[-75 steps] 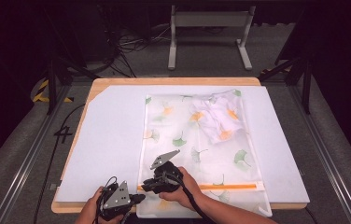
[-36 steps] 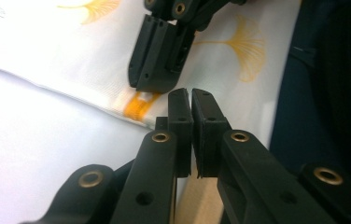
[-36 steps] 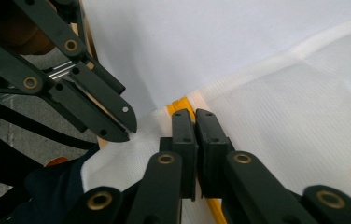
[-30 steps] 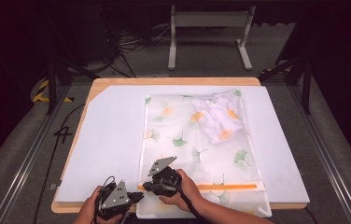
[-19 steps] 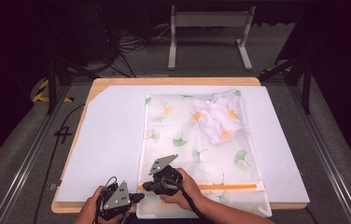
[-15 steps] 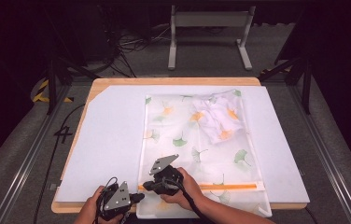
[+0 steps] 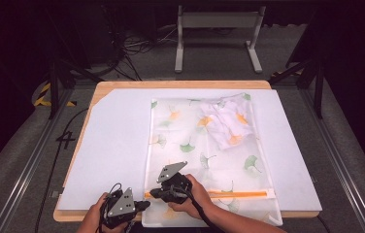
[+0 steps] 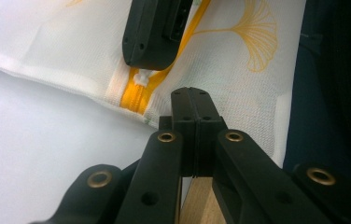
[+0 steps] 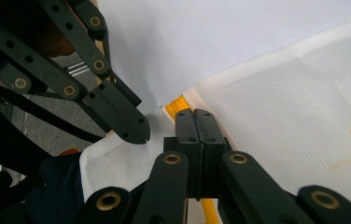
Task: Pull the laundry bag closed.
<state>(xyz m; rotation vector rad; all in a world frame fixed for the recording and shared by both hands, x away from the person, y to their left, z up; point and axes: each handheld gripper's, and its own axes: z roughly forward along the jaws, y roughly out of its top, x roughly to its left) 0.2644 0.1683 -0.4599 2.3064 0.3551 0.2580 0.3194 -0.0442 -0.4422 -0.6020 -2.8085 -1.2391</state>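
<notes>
Left gripper (image 7: 141, 205): jaws pressed together, pinching the mesh laundry bag (image 7: 205, 160) at its near left corner, bench (image 7: 180, 84) edge below.
Orange zipper (image 7: 229, 194): runs across the bag's near end; left end just beside both grippers.
Right gripper (image 7: 154, 194): closed on the zipper's end.
Risk: mesh slipping from the left pinch once pulled, bag bunching; puller possibly lost from the grip.

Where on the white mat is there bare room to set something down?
The widest free patch is the white mat left of the mesh bag; a narrower strip runs along the bag's right edge. It is crowded at the near edge, where both tools meet at the orange zipper.
</notes>
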